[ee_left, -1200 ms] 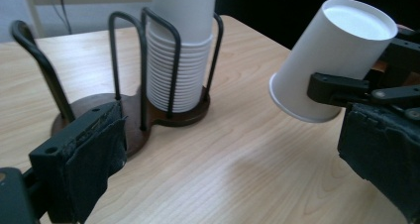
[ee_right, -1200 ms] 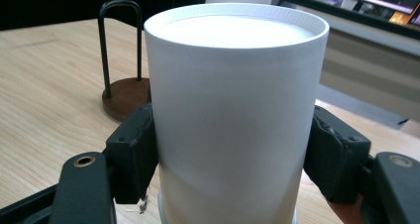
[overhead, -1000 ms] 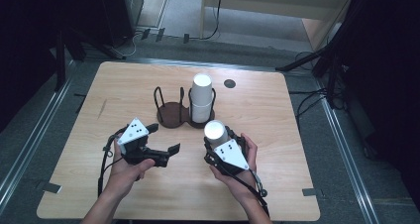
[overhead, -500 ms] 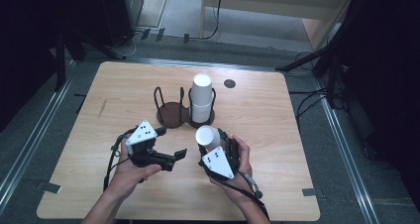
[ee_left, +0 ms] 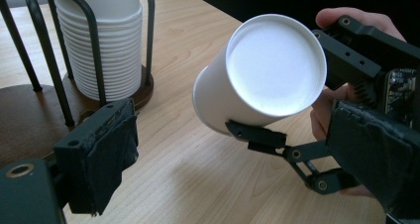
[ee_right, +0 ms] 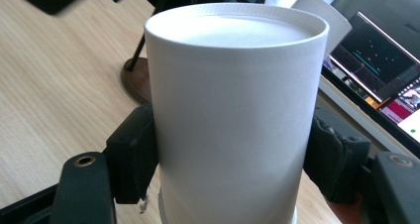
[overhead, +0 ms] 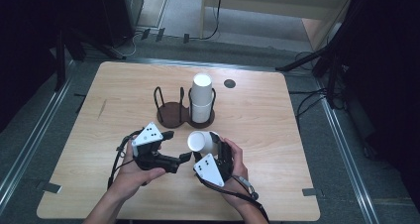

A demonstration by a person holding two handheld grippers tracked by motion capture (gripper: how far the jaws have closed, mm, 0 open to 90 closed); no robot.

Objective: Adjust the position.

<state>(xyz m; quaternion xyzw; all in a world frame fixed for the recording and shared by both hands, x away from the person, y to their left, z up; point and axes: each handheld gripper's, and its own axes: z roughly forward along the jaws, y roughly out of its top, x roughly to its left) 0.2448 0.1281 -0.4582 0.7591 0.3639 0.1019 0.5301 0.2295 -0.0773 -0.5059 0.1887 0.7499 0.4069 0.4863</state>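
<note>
Table (overhead: 124,90): pale wood, takes up the middle of the high view; dark floor and cables around it.
Cup holder (overhead: 171,112): two-ring wire rack on brown bases, just above frame centre. Left ring bare; right ring holds the stack.
Cup stack (overhead: 202,97): white paper cups nested upside down in the right ring, upright, base on top.
Held cup (overhead: 200,141): single white paper cup, lower centre of the high view, just below the rack, tipped with its closed base toward the left gripper.
Right gripper (overhead: 214,143): pads clamped on both sides of the held cup's wall; a firm grip.
Left gripper (overhead: 177,145): jaws wide but have just been closing; nothing between them, cup base just ahead.
Risk, crush: thin paper wall; a second pinch near the base while the right one clamps could dent it.
Risk, slip: cup tapers; if the right pads let go before the left pads seat, it could drop and roll.
Risk, rack: cup sits near the wire posts; a swing upward may knock the stack.
</note>
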